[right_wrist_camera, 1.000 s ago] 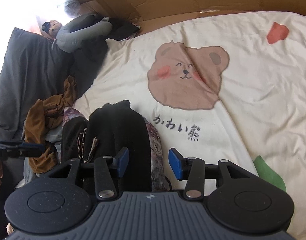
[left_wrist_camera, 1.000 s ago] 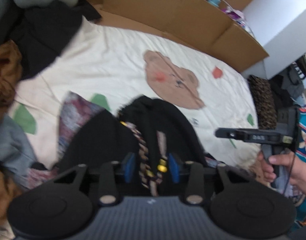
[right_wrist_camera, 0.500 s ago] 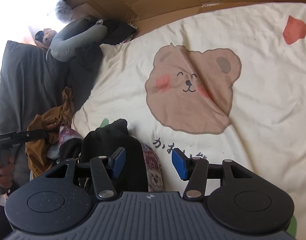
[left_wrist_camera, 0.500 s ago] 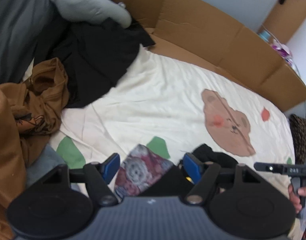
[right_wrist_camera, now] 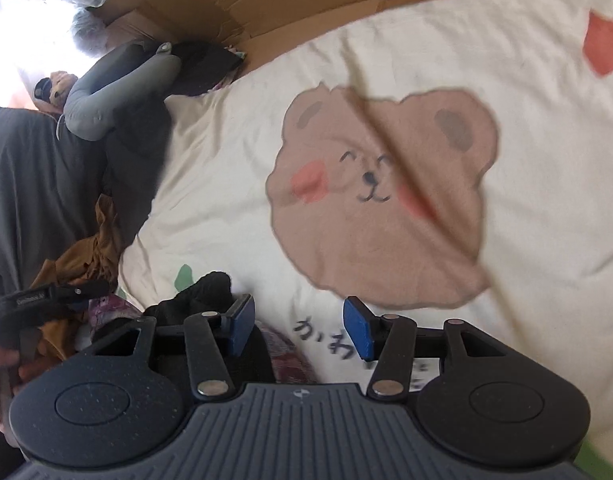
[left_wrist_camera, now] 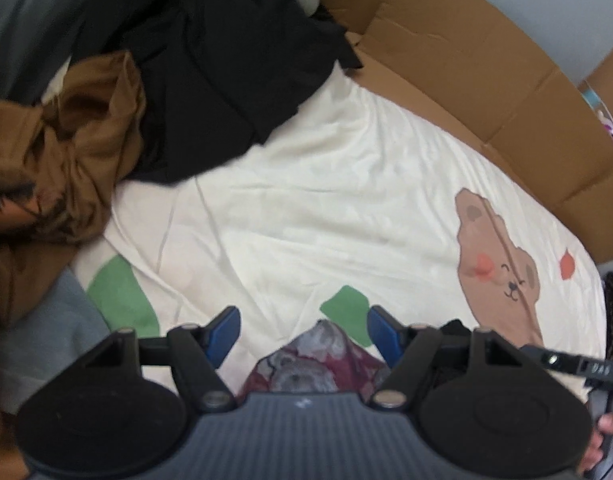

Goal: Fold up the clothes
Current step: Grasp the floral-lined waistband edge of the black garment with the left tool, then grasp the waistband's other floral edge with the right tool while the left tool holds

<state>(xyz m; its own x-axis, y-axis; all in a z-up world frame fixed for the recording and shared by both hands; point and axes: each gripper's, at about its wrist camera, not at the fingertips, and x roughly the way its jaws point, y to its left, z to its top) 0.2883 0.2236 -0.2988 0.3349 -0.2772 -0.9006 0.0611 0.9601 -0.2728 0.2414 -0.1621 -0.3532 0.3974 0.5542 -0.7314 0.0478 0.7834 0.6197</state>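
A folded black garment with a maroon bear-print lining (left_wrist_camera: 310, 356) lies on the cream bedsheet just below my left gripper (left_wrist_camera: 304, 334), which is open with nothing between its fingers. In the right wrist view the same garment (right_wrist_camera: 204, 296) shows as a black bundle beside my right gripper (right_wrist_camera: 300, 330), also open and empty, hovering over the sheet's printed lettering. The other handheld gripper (right_wrist_camera: 46, 300) appears at the left edge of the right wrist view. A brown garment (left_wrist_camera: 70, 168) and a black garment (left_wrist_camera: 226, 80) lie heaped at the far left of the bed.
The sheet carries a large bear print (right_wrist_camera: 382, 200) and green patches (left_wrist_camera: 122, 300). Cardboard sheets (left_wrist_camera: 486, 80) line the far edge of the bed. A grey neck pillow (right_wrist_camera: 118, 92) and dark grey bedding (right_wrist_camera: 34, 192) lie at the left. A light blue cloth (left_wrist_camera: 38, 336) lies near left.
My left gripper let go of the black garment, opened wide and swung left toward the clothes pile. My right gripper stayed open and drifted slightly right and forward over the sheet.
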